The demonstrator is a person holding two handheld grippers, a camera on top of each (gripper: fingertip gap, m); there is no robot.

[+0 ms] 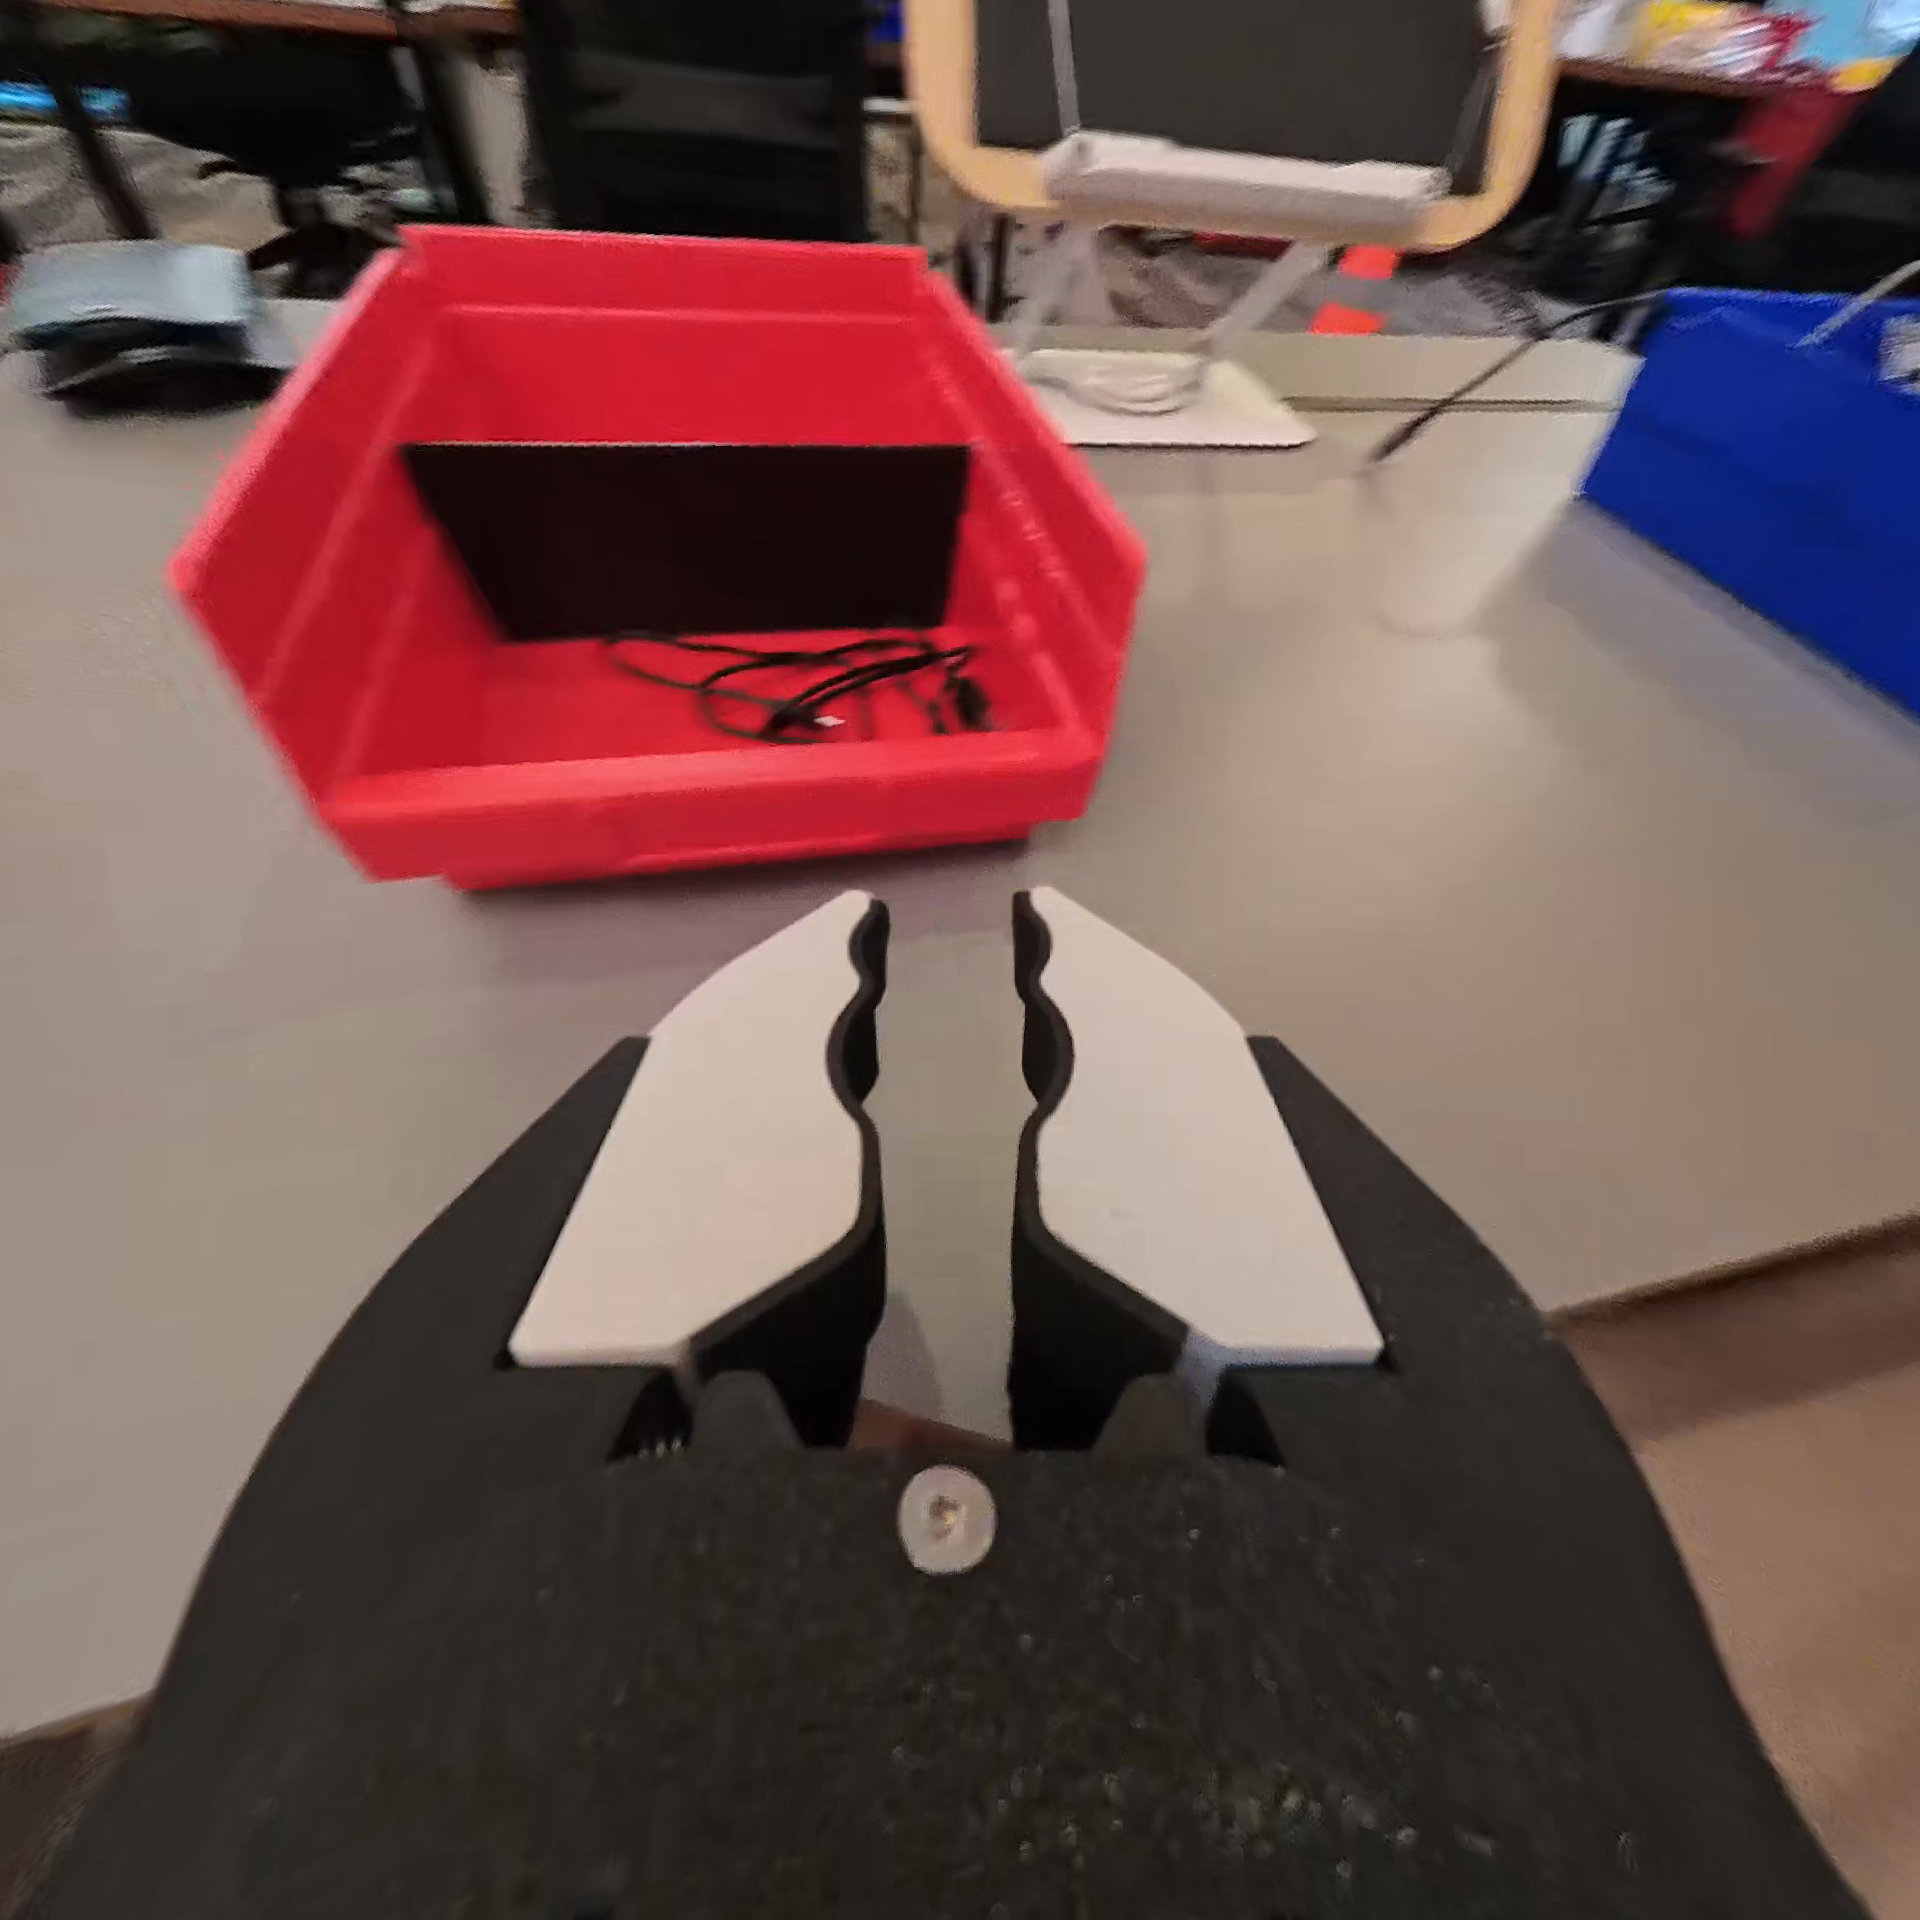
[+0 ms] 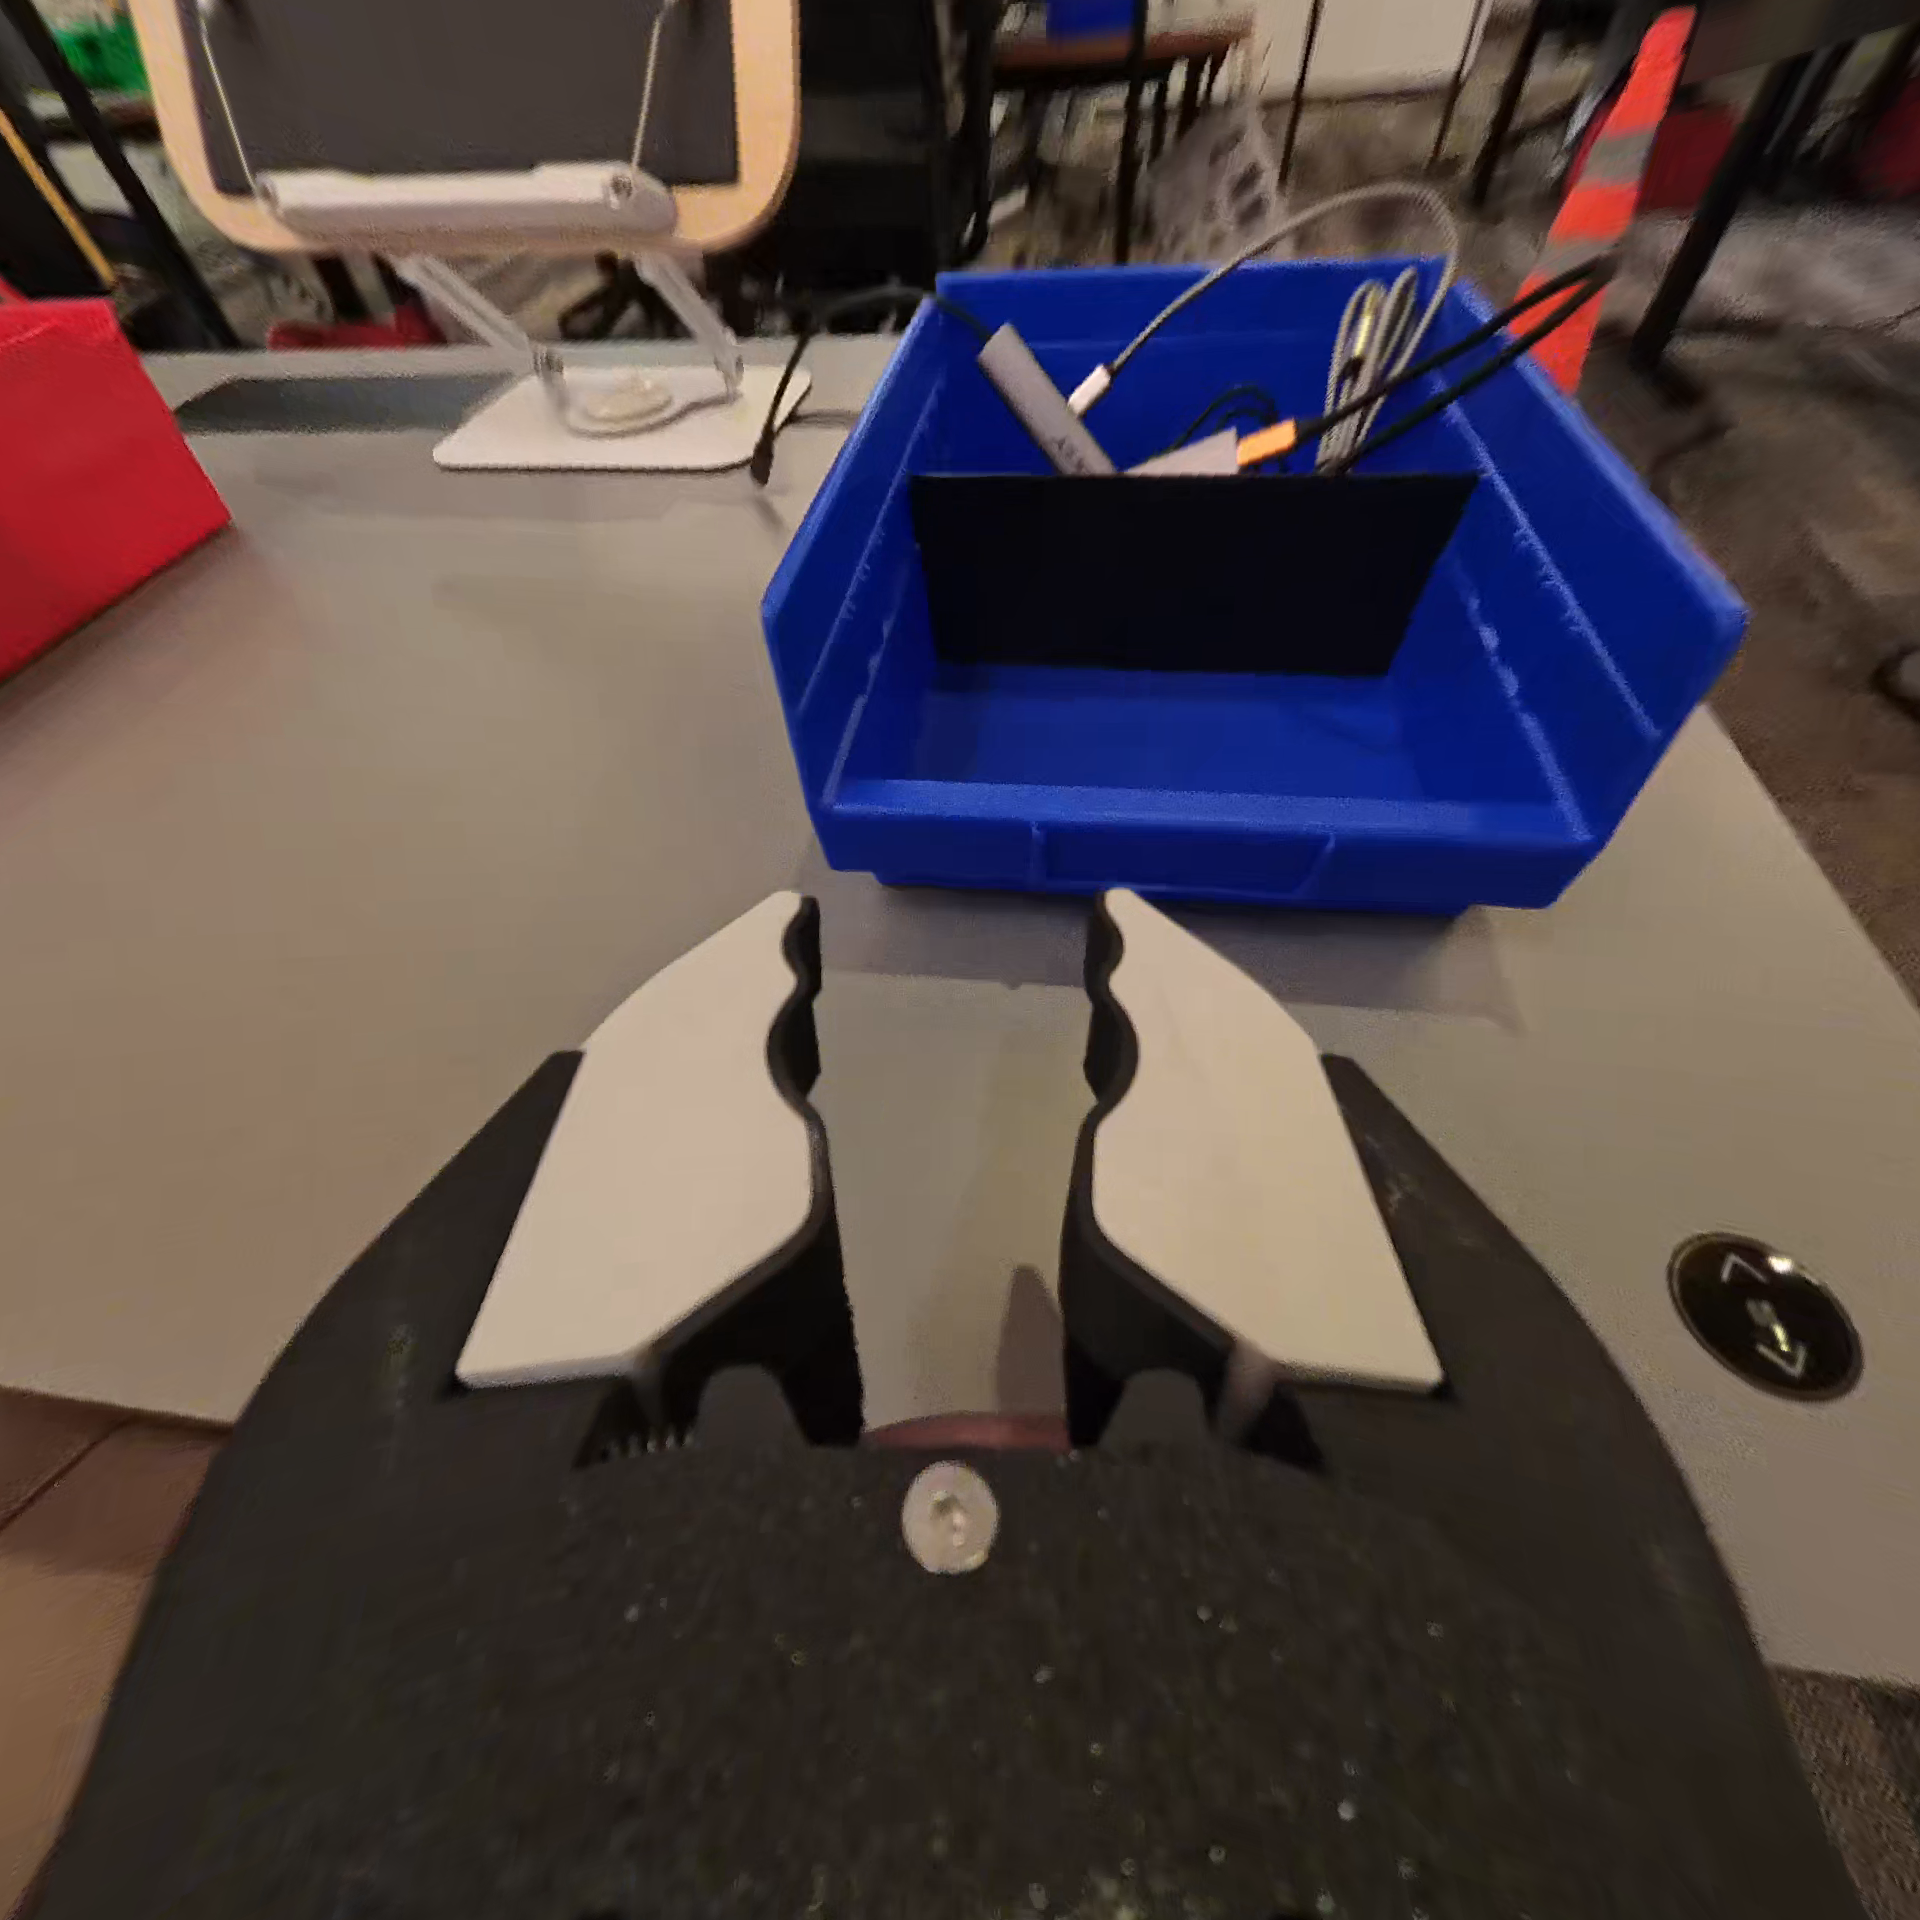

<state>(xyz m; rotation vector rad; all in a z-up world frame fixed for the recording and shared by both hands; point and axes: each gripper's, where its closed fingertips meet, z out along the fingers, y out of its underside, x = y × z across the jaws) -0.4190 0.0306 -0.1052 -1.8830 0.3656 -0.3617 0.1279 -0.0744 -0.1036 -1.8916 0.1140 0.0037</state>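
Hovering empty over one grey tabletop (image 1: 1351, 935): left gripper (image 1: 951, 914), jaws slightly parted, one red plastic bin (image 1: 675, 821) with black cable (image 1: 810, 686) at 12 o'clock; right gripper (image 2: 951, 920), jaws spread, one blue plastic bin (image 2: 1184, 842) at 1 o'clock.

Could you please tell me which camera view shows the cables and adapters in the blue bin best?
The right wrist view: the blue bin faces the camera, and the cables and adapters stick up behind its black divider. The left wrist view catches only a blurred corner of that bin at its right edge, contents indistinct.
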